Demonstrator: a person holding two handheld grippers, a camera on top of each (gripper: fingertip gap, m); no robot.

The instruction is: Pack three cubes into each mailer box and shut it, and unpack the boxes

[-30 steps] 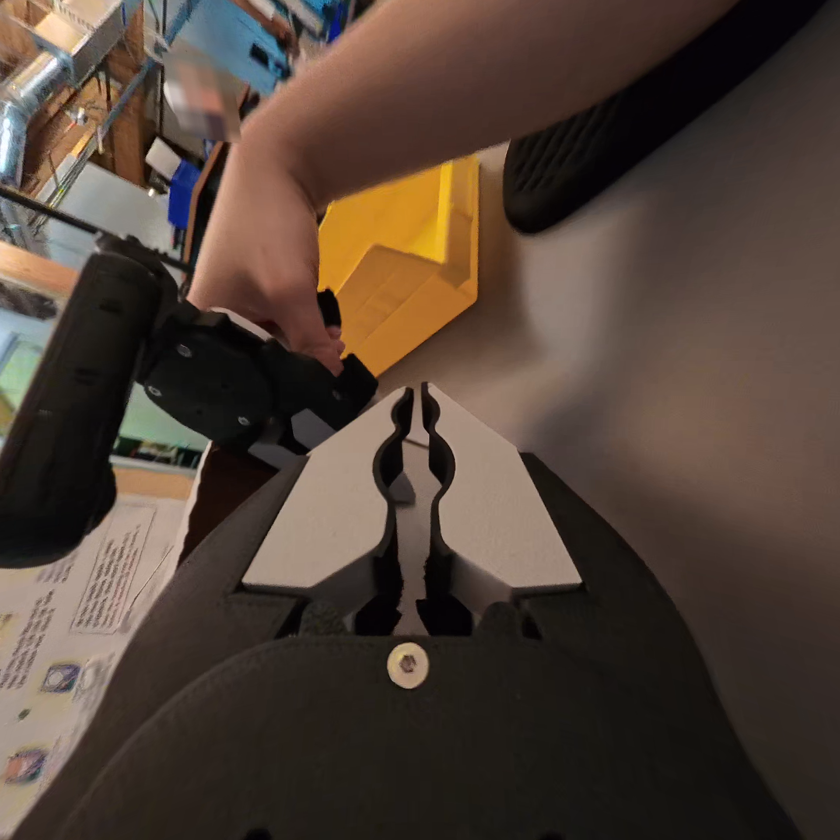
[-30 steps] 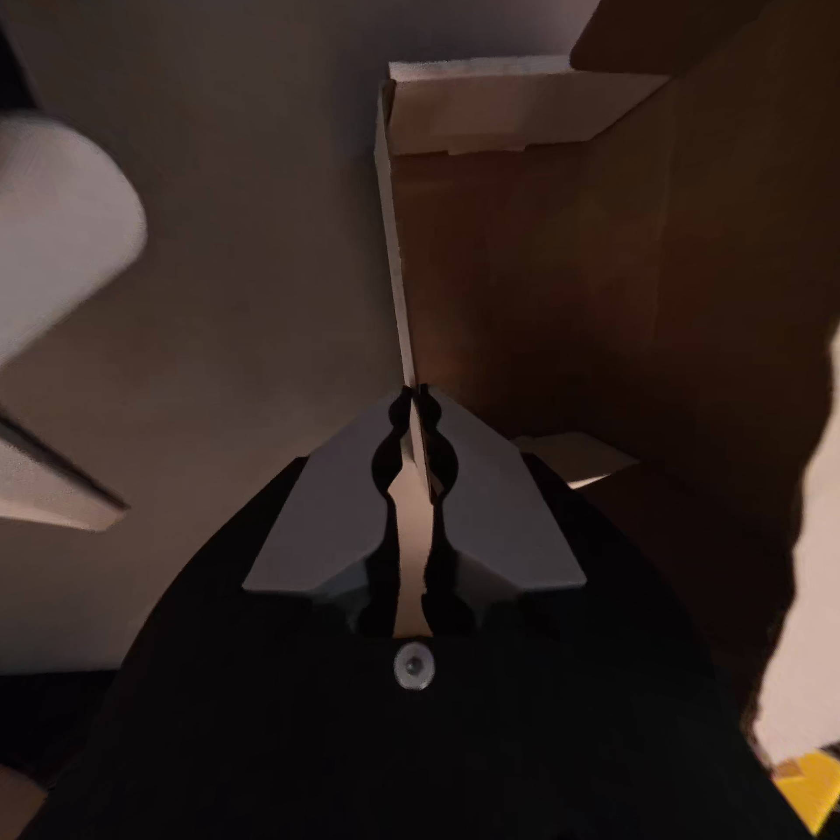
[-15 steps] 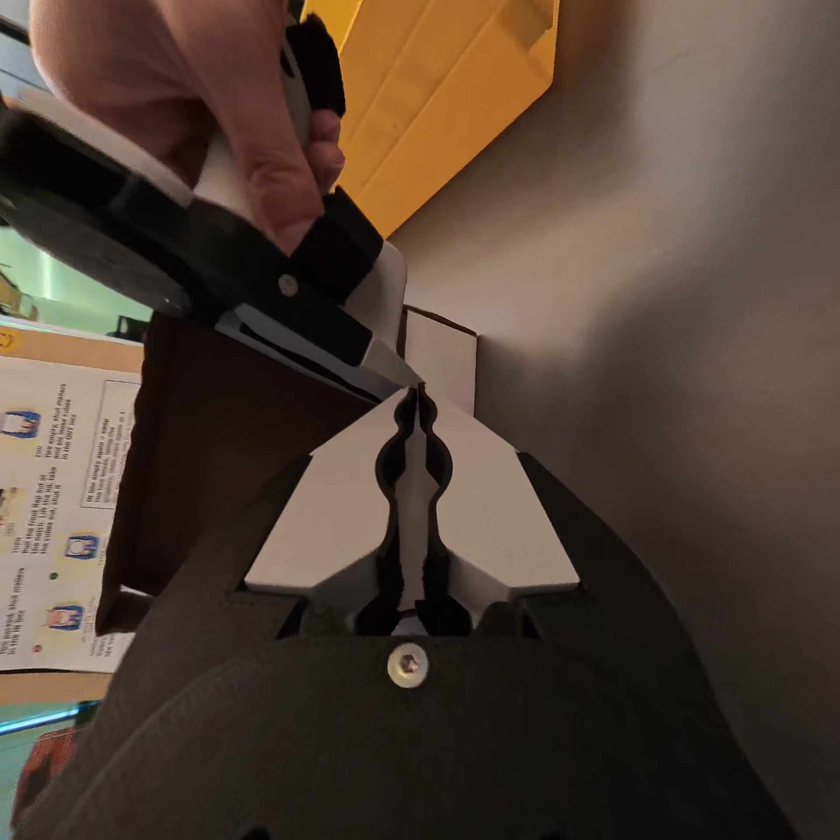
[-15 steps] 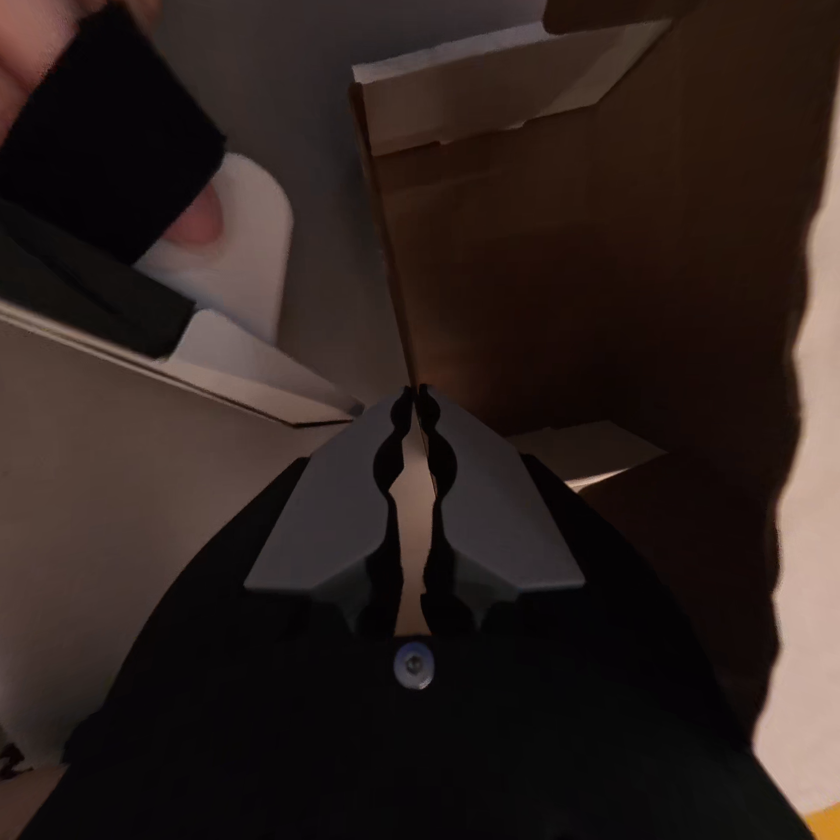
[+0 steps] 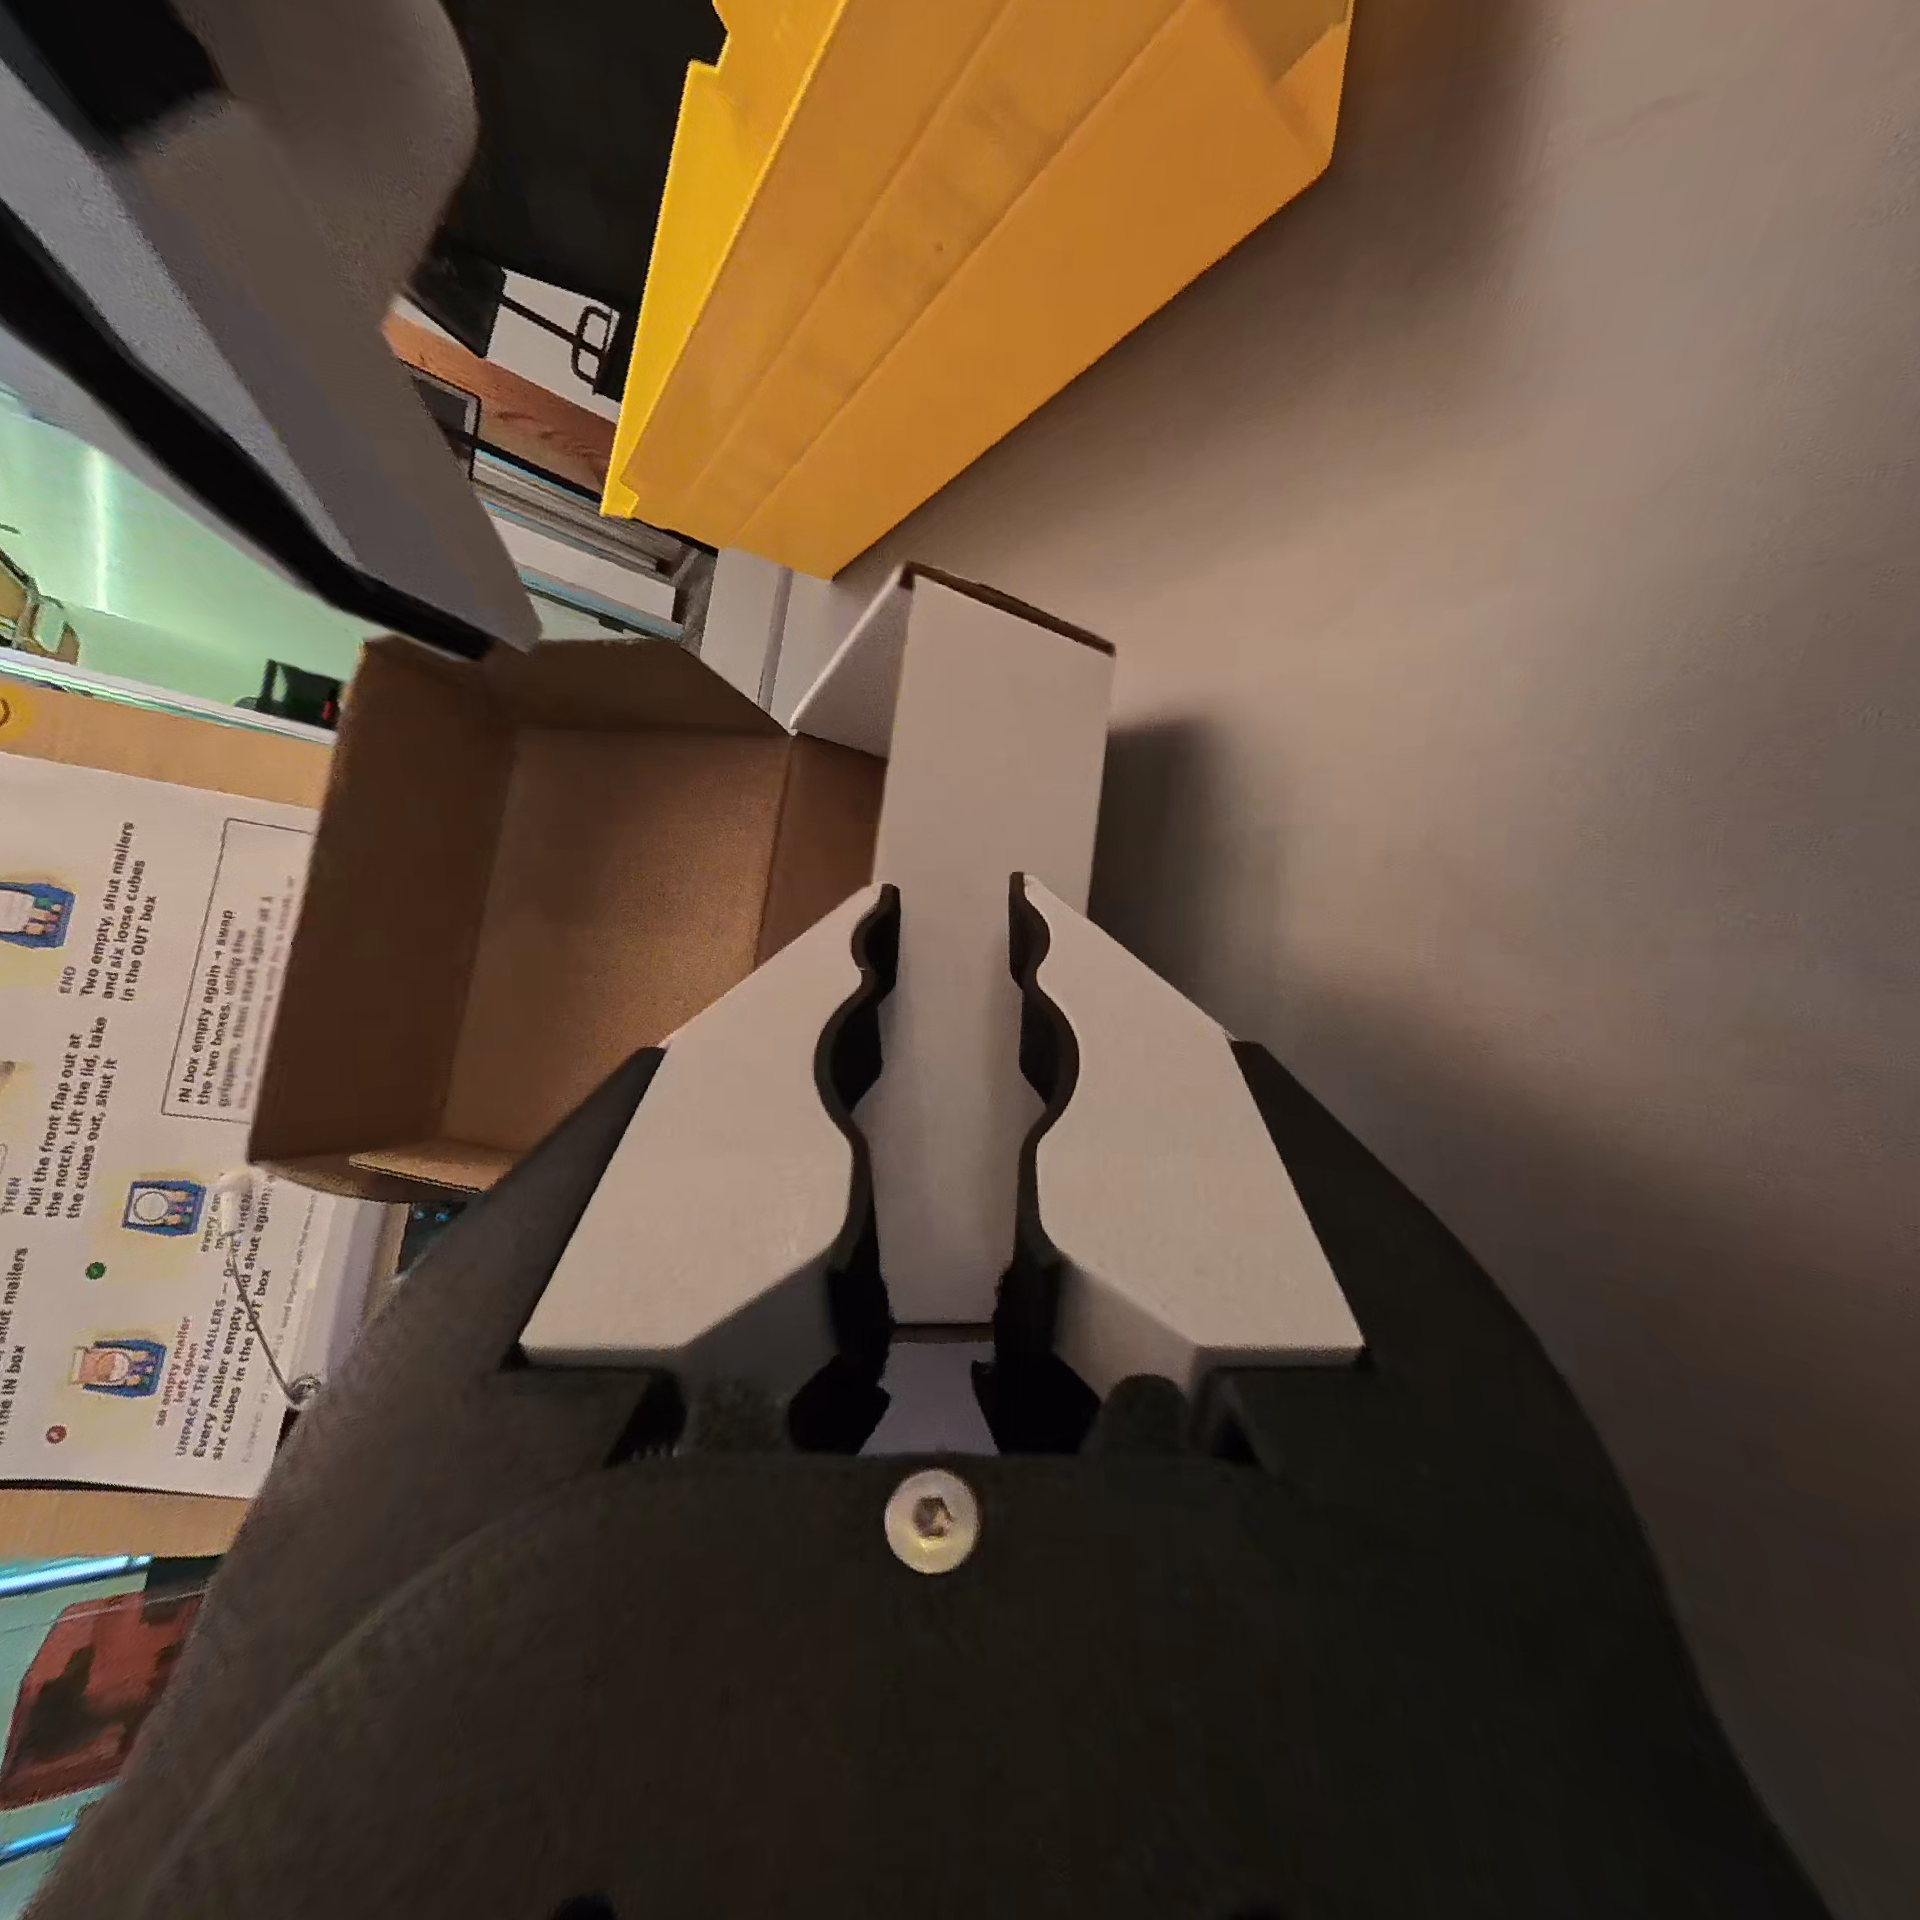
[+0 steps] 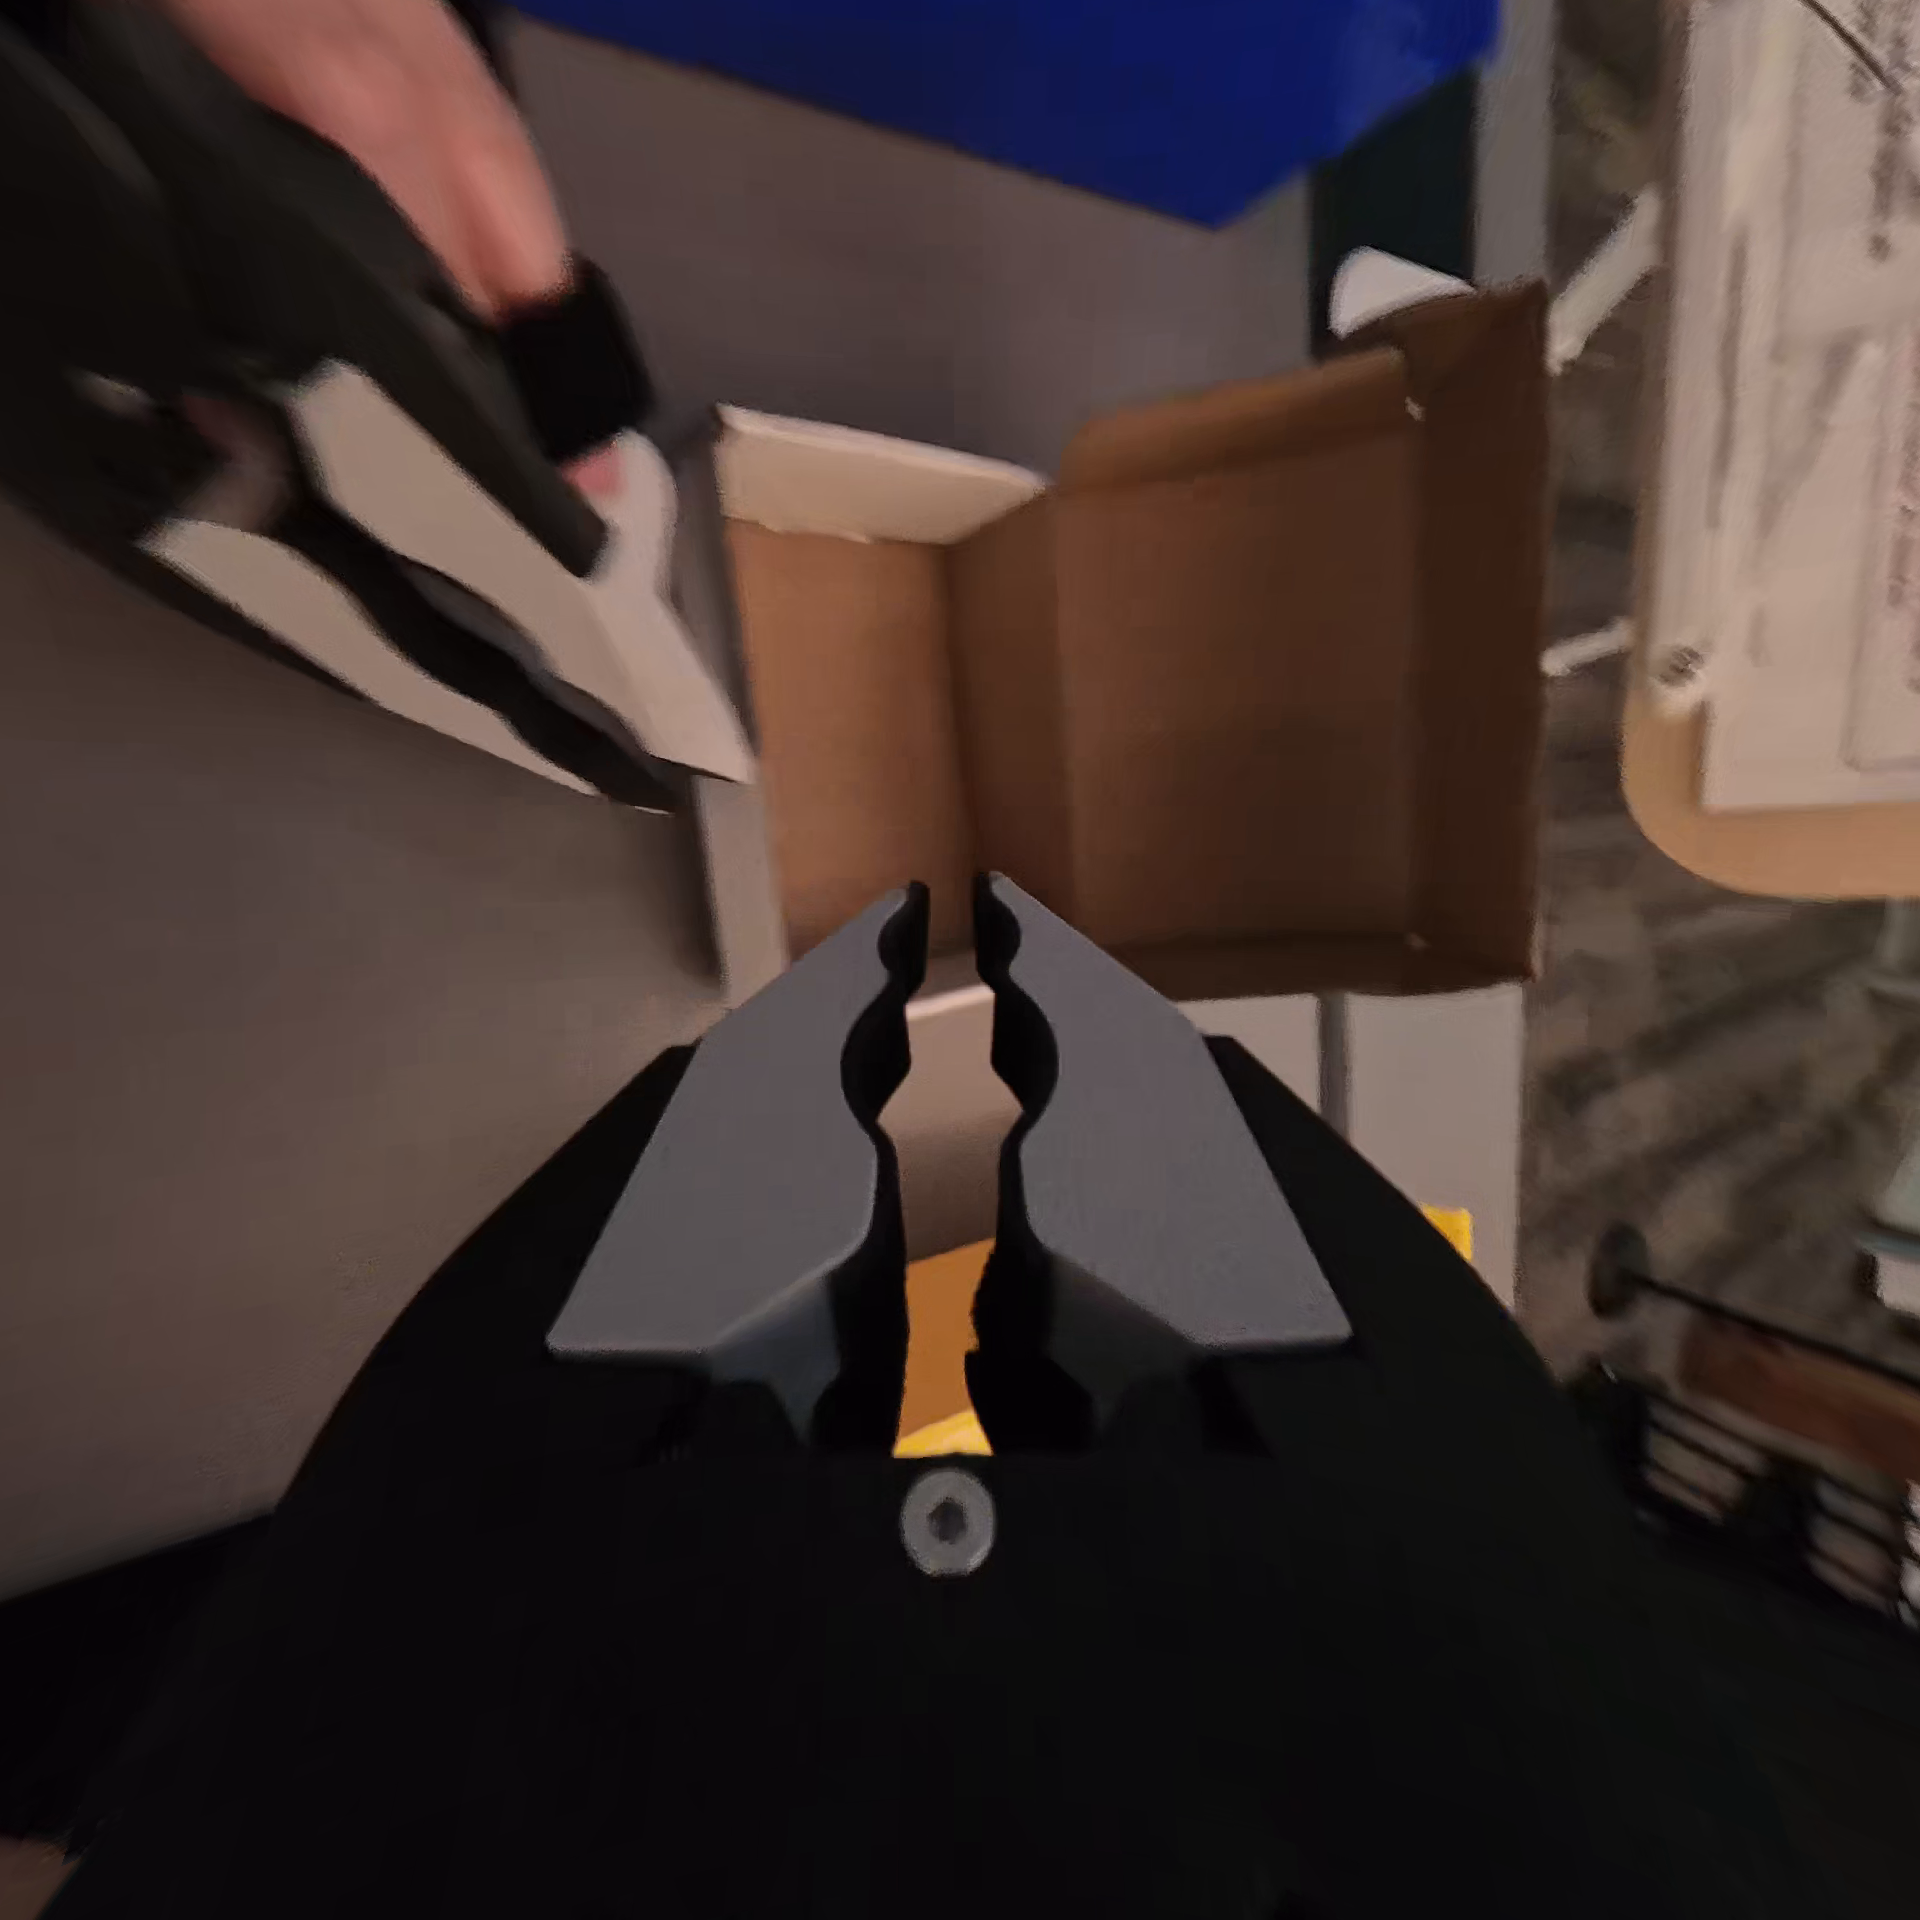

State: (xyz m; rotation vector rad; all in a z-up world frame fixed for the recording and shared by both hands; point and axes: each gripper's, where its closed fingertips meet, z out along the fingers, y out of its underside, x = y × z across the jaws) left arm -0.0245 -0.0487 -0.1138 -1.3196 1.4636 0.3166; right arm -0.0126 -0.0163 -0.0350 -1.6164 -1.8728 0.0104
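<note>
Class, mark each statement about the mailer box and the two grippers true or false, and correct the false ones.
1. The mailer box is open. True.
2. Cubes lie inside the box. False: the visible brown interior holds nothing.
3. The left gripper has its fingers apart with a white cardboard flap between them. True.
4. The right gripper is clamped on the box wall. False: its fingers stand slightly apart with nothing between them.
5. A yellow bin sits beyond the box on the grey table. True.
</note>
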